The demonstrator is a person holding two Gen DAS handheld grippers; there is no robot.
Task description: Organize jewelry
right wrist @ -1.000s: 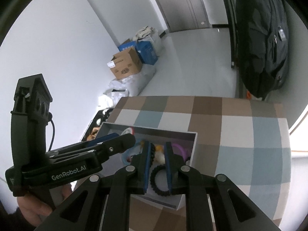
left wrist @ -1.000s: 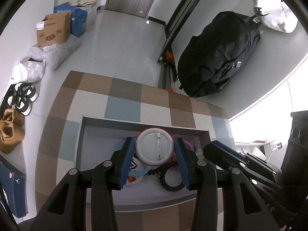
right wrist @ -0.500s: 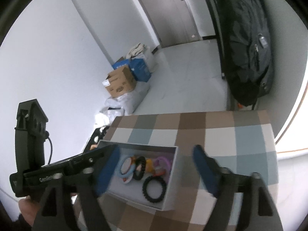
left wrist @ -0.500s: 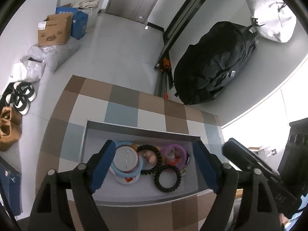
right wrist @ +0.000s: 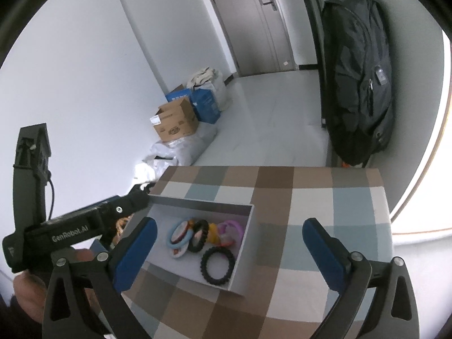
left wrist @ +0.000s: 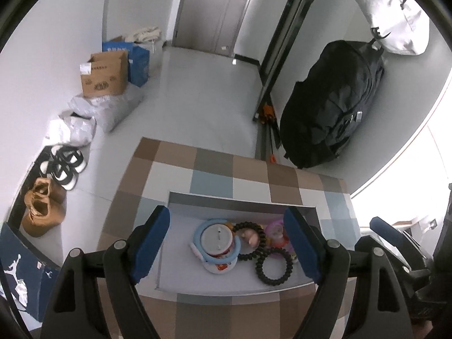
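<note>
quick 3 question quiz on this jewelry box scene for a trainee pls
1. True or false: the left gripper holds the round white badge.
2. What lies nearest the front wall of the gray box: A the black bead bracelet, B the pink ring, C the light blue ring?
3. What covers the table?

Key
1. False; both grippers have just been opening, and the badge lies in the box.
2. A.
3. A checked cloth in brown, blue and white.

"genrobot.ai" on left hand-held gripper (right wrist: 128, 207)
</note>
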